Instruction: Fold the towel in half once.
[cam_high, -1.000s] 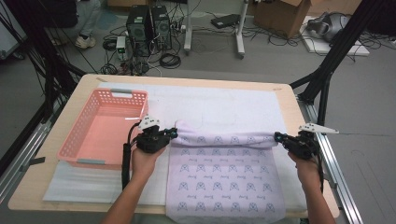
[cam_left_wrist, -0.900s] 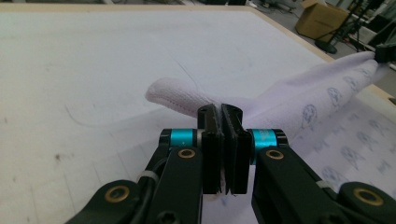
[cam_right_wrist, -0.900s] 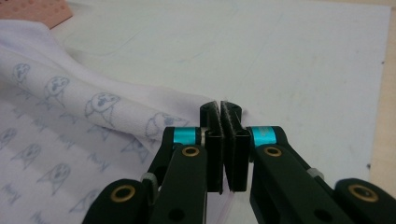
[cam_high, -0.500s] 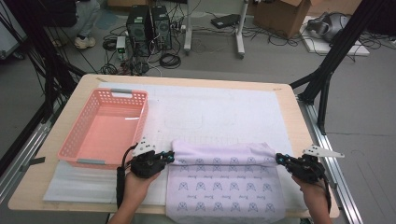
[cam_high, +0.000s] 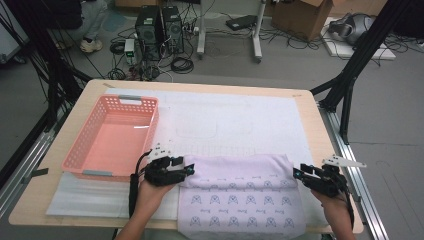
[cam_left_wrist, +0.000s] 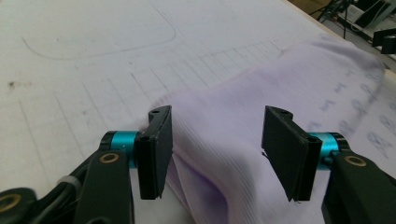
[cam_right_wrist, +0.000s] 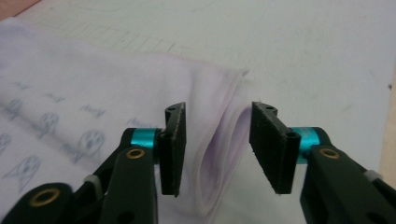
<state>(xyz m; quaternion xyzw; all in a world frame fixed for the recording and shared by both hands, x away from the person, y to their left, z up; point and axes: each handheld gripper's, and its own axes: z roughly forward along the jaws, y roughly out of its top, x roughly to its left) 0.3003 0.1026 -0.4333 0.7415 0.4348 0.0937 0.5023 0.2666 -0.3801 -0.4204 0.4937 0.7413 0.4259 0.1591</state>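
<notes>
A lilac cloth (cam_high: 235, 200) printed with small figures lies folded on the white mat (cam_high: 225, 115) near the table's front edge. My left gripper (cam_high: 187, 170) is at the left end of its folded edge and my right gripper (cam_high: 298, 173) at the right end. Both pairs of jaws have just been opening. In the left gripper view the left gripper (cam_left_wrist: 217, 114) stands open with a ridge of cloth (cam_left_wrist: 327, 74) between the pads, which do not press on it. The right gripper (cam_right_wrist: 218, 108) is likewise open around the cloth's (cam_right_wrist: 93, 79) folded corner.
An empty pink basket (cam_high: 75, 150) stands on the table's left side, just beyond my left hand. The wooden table edge (cam_high: 312, 105) runs close to my right gripper. Computer towers (cam_high: 160, 30), cables and a box sit on the floor behind the table.
Both hands pulled the cloth's raised edge toward the front of the table and laid it down as a fold. Both grippers, shut on the cloth earlier, have opened and let it go.
</notes>
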